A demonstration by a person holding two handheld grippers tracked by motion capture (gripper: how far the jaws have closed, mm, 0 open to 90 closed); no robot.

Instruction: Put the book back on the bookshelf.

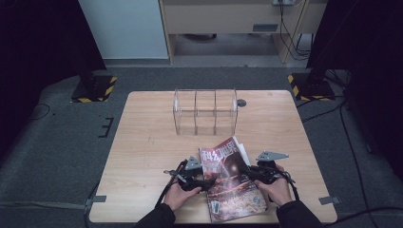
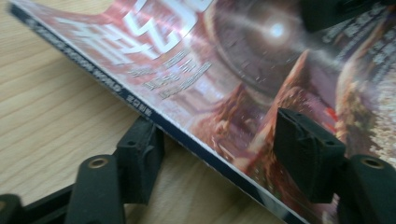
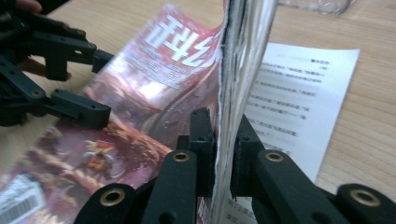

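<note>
A magazine [image 1: 234, 187] with a red glossy cover lies at the table's [image 1: 152, 142] near edge. My right gripper [image 3: 223, 125] is shut on a sheaf of the magazine's pages [image 3: 243, 56] and holds them upright off the white printed page [image 3: 299, 88] beneath. In the high view the right gripper [image 1: 245, 170] sits at the magazine's right side. My left gripper [image 2: 217, 135] is open and straddles the spine: one jaw rests on the wood beside it, the other over the cover [image 2: 224, 70]. The left gripper [image 1: 207, 182] is at the magazine's left edge.
A clear acrylic divider box [image 1: 205, 112] stands at the table's far middle, with a dark round grommet [image 1: 241, 102] to its right. Two stand bases with yellow-black stripes [image 1: 93, 88] [image 1: 310, 87] sit on the floor past the far corners.
</note>
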